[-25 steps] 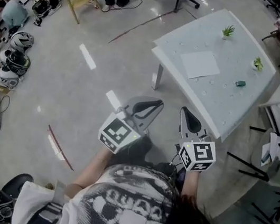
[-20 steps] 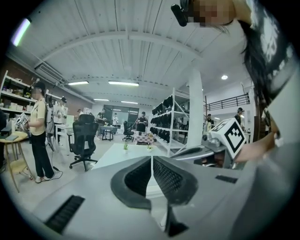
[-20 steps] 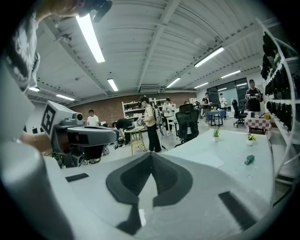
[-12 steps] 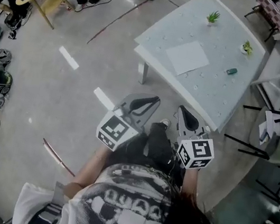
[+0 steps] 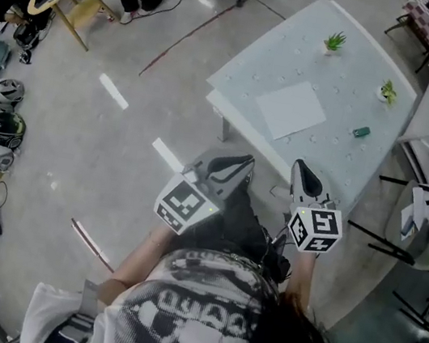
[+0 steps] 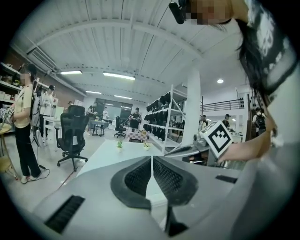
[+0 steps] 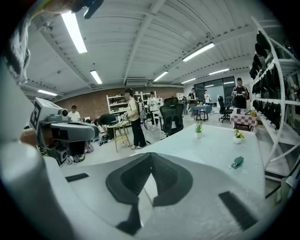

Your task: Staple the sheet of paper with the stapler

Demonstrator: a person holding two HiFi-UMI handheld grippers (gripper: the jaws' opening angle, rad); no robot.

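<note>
On the pale desk [image 5: 357,64], far from the person, the sheet of paper [image 5: 291,110] lies flat; the small green stapler [image 5: 360,131] sits apart to its right. Step in hand, by judgement: the approach. Recommended: carry the right claw [image 5: 301,169] to the stapler and the left claw [image 5: 231,164] to steady the sheet, opening each only once close. Both claws are closed tip to tip, empty, touching nothing.

Matt paper [image 5: 291,110], smooth table [image 5: 353,84], glossy floor [image 5: 120,150]
</note>
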